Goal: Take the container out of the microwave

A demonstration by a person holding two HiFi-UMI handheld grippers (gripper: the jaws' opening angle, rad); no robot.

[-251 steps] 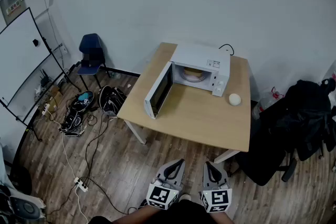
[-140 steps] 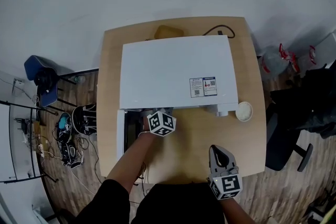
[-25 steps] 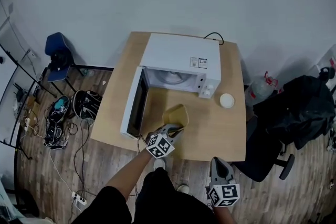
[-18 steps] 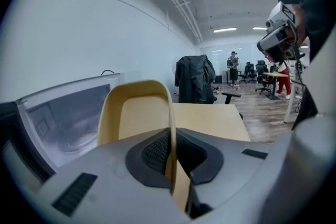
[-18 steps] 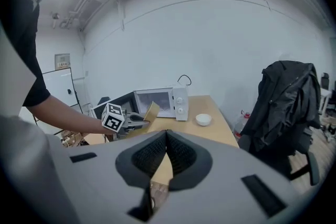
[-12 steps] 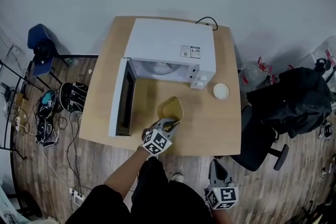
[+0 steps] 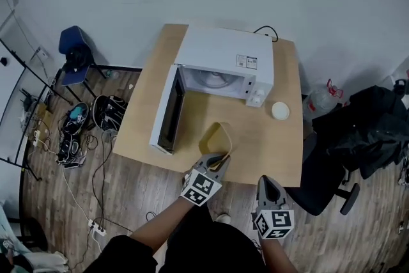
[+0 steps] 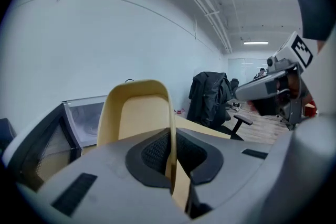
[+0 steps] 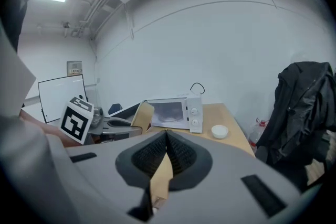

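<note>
The yellow container (image 7: 215, 139) is outside the white microwave (image 7: 225, 64), tilted above the front part of the wooden table (image 7: 275, 150). My left gripper (image 7: 218, 161) is shut on its near rim. In the left gripper view the thin rim of the container (image 8: 137, 118) stands clamped between the dark pads (image 8: 155, 152). The microwave's door (image 7: 168, 110) hangs open to the left and its chamber (image 7: 211, 80) shows only the turntable. My right gripper (image 7: 266, 183) hovers off the table's front edge, shut on nothing, its pads (image 9: 157, 152) pressed together.
A small white bowl (image 7: 280, 111) sits right of the microwave. A black office chair with a dark jacket (image 7: 358, 137) stands at the right. A blue chair (image 7: 75, 55), bags and cables (image 7: 83, 131) lie on the floor at the left.
My left gripper has risen with the container, rolled it, and drawn it back toward the table's front edge. The right gripper has stayed in place.
</note>
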